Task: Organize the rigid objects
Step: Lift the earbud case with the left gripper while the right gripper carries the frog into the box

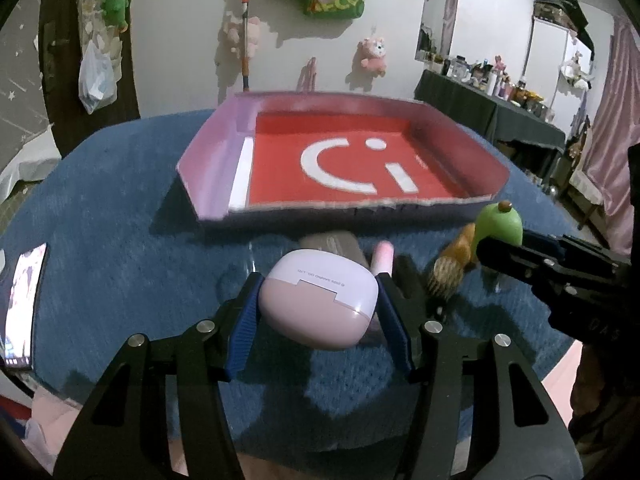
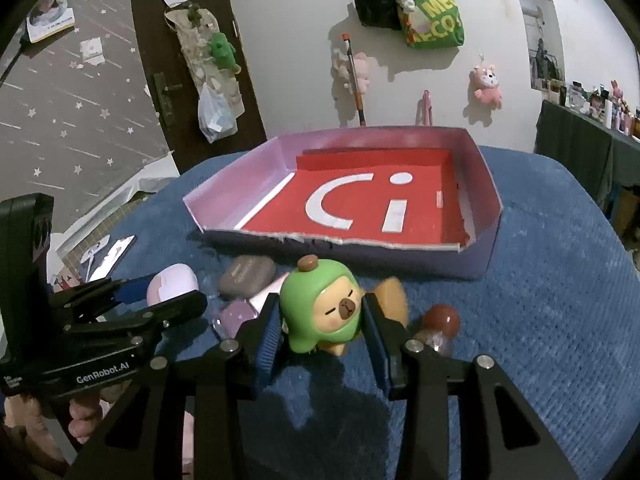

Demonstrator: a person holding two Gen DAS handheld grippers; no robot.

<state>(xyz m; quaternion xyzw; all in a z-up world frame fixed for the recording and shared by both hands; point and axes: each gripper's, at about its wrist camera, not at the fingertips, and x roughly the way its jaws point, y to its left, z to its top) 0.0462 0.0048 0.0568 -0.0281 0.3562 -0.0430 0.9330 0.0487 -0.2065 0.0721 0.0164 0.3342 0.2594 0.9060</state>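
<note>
Left wrist view: left gripper [image 1: 318,304] clamps a pink case [image 1: 318,300] just above the blue cloth [image 1: 120,260], before the red-floored box [image 1: 460,128]; right gripper [image 2: 322,326] pinches a green capybara figure [image 2: 320,304] beside it

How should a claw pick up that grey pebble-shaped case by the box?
Pinch the grey case across its two long flat sides, coming down from above. It lies flat on the blue cloth, and its rounded ends would slip; the purple box crowds its far side.
</note>
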